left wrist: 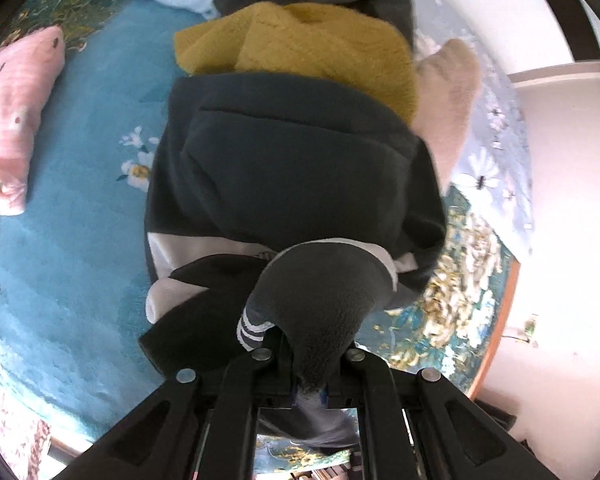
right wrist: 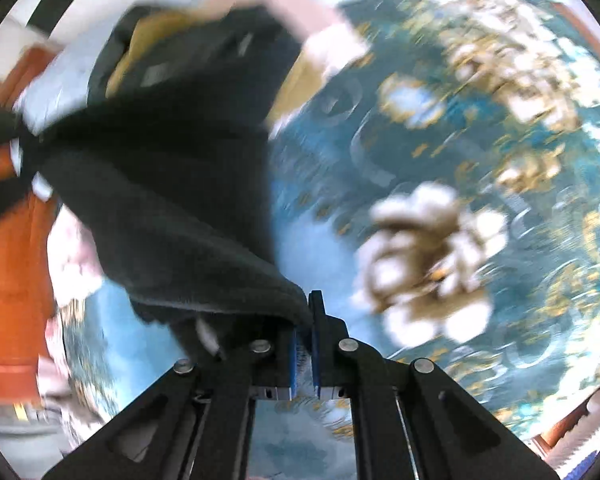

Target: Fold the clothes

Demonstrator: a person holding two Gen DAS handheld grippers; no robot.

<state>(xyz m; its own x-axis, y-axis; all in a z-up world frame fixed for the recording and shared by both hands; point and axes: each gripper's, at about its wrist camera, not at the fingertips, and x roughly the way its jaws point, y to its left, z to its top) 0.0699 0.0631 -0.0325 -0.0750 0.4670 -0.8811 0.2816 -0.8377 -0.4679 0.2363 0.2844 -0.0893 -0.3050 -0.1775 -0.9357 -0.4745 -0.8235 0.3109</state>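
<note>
two grippers: i have both pinching one dark fleece garment, so its edge hangs taut for a fold.
left gripper: jaws pressed together on grey fleece beside a striped cuff.
right gripper: blue pads nipping a dark hem; view blurred.
garment: over the middle of the bed's blue floral blanket.
beyond, toward the far edge: one mustard sweater, one beige piece, one pink pillow.
</note>
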